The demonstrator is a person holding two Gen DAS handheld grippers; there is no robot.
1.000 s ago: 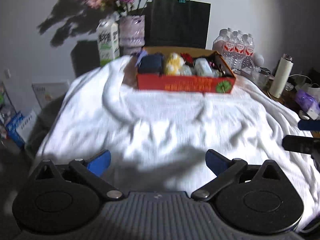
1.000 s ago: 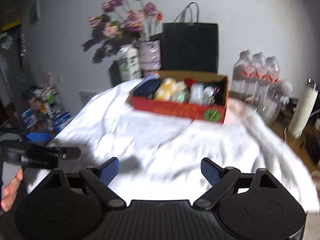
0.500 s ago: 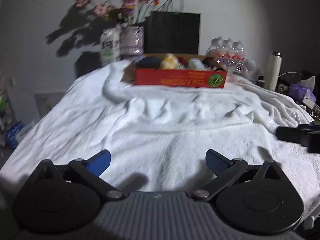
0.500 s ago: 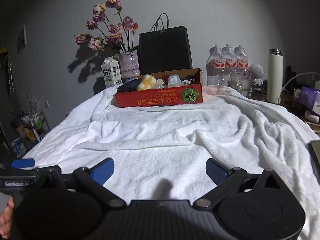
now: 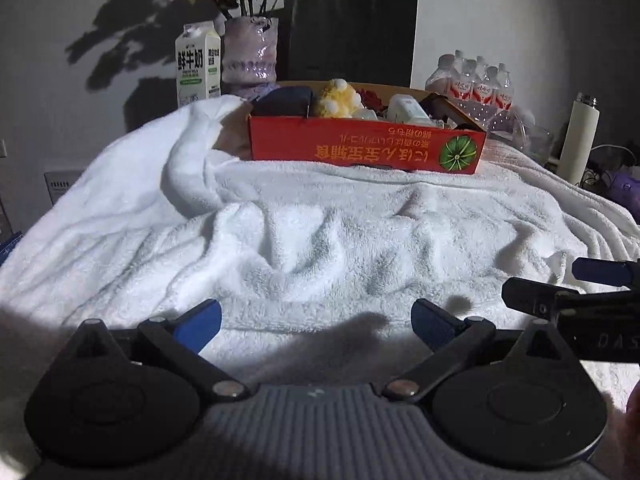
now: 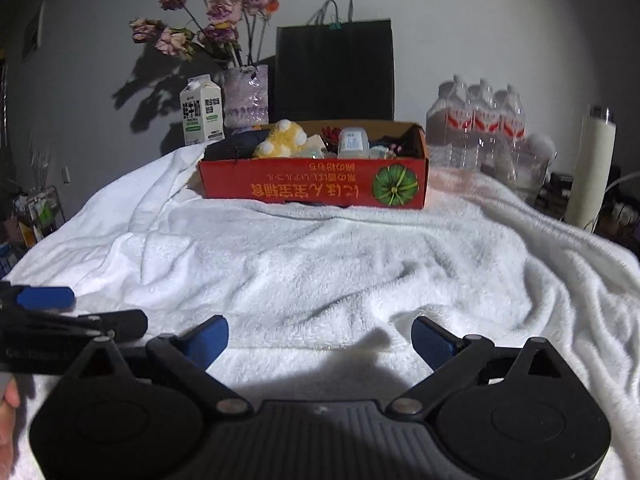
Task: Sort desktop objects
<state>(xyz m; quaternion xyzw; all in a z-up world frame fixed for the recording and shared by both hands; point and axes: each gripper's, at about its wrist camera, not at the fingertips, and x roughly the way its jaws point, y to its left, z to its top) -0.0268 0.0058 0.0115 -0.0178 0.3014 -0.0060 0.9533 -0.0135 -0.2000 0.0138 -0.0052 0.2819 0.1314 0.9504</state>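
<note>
A red cardboard box (image 5: 366, 148) stands at the far side of a table covered by a white towel (image 5: 320, 240); it also shows in the right wrist view (image 6: 314, 184). It holds a yellow plush toy (image 5: 338, 100), a dark pouch (image 5: 282, 102), a white bottle (image 6: 352, 142) and other small items. My left gripper (image 5: 316, 322) is open and empty, low over the near towel. My right gripper (image 6: 320, 338) is open and empty, beside it. Each gripper shows at the edge of the other's view.
Behind the box stand a milk carton (image 5: 198, 66), a vase of dried flowers (image 5: 250, 56) and a black paper bag (image 5: 354, 34). Water bottles (image 6: 476, 120) and a white flask (image 6: 592, 164) stand at the right. Clutter lies past the left edge.
Both grippers have dropped from a high, tilted view to low and level over the near towel, then edged towards the box. Both stayed open and empty.
</note>
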